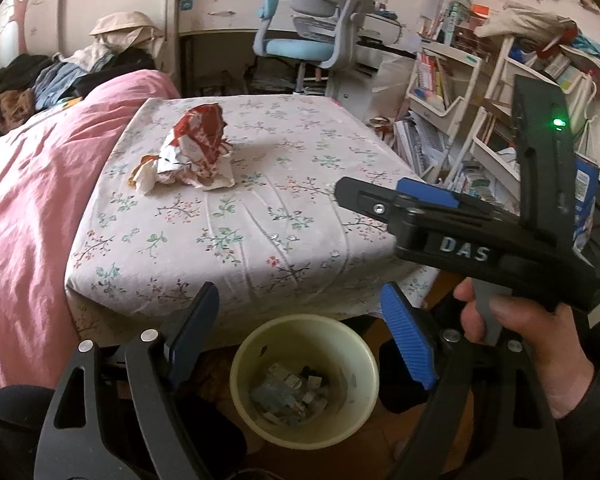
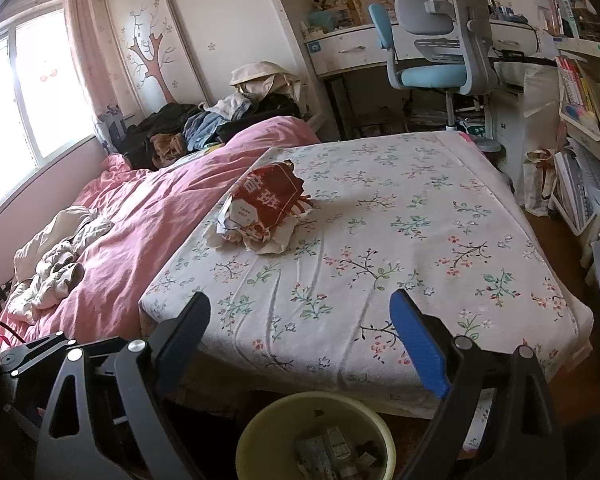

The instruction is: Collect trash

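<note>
Both grippers, left (image 1: pixel 296 332) and right (image 2: pixel 300 332), hang with jaws spread and empty above the bin (image 1: pixel 244 364), which already holds scraps; one crumpled wrapper (image 1: pixel 194 148) remains on the bed (image 1: pixel 284 208), so the next move is probably a reach forward to it.

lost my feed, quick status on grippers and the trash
Left gripper open, empty. Right gripper open, empty. Crumpled wrapper on bed, bin below. Nothing in the way.
</note>
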A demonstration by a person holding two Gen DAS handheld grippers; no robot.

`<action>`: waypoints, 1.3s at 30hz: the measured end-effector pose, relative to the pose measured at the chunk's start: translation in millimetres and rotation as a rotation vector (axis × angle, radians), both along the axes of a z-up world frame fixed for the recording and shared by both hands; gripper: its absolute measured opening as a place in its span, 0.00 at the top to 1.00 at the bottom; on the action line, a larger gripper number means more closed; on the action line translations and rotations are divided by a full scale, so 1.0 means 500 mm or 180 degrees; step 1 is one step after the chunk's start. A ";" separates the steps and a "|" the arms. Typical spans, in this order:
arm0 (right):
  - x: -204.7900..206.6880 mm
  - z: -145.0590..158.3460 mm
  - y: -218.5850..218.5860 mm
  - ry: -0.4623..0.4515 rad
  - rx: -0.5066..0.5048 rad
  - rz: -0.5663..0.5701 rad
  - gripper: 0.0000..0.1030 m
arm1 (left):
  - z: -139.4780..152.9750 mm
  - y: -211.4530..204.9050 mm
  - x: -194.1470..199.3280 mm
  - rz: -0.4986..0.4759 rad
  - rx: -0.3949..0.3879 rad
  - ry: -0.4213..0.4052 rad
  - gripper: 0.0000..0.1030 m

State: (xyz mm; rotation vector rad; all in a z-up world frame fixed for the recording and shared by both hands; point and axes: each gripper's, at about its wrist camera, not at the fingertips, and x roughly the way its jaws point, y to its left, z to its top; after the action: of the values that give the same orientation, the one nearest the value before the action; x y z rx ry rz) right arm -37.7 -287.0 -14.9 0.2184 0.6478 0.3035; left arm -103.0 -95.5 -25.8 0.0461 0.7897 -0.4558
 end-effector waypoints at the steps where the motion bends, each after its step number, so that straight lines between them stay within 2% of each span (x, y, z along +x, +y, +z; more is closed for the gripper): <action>1: 0.001 -0.001 -0.001 0.0005 0.0002 -0.0006 0.15 | 0.001 -0.001 -0.002 -0.0026 -0.0004 -0.0004 0.22; 7: 0.007 -0.006 -0.001 0.0034 -0.0003 -0.0011 0.15 | 0.007 -0.007 -0.011 -0.0136 -0.0027 -0.0031 0.21; 16: 0.016 -0.014 0.006 0.0098 -0.0019 0.0014 0.15 | 0.009 -0.001 -0.006 -0.0126 -0.0089 0.0003 0.20; 26: 0.025 -0.024 0.014 0.0168 -0.0009 0.0050 0.15 | 0.007 0.026 0.017 0.0112 -0.0146 0.0061 0.18; 31: 0.029 -0.027 0.016 0.0205 0.0011 0.0058 0.15 | 0.004 0.045 0.030 0.0339 -0.0108 0.0068 0.17; 39: 0.035 -0.032 0.015 0.0212 0.0043 0.0043 0.15 | -0.004 0.087 0.058 0.0661 -0.0229 0.0198 0.17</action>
State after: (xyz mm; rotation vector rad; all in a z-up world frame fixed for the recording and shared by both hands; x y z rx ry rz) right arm -20.3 -279.5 -30.7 0.2378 0.7134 0.3146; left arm -74.2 -52.0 -27.7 -0.1165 0.8288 -0.2895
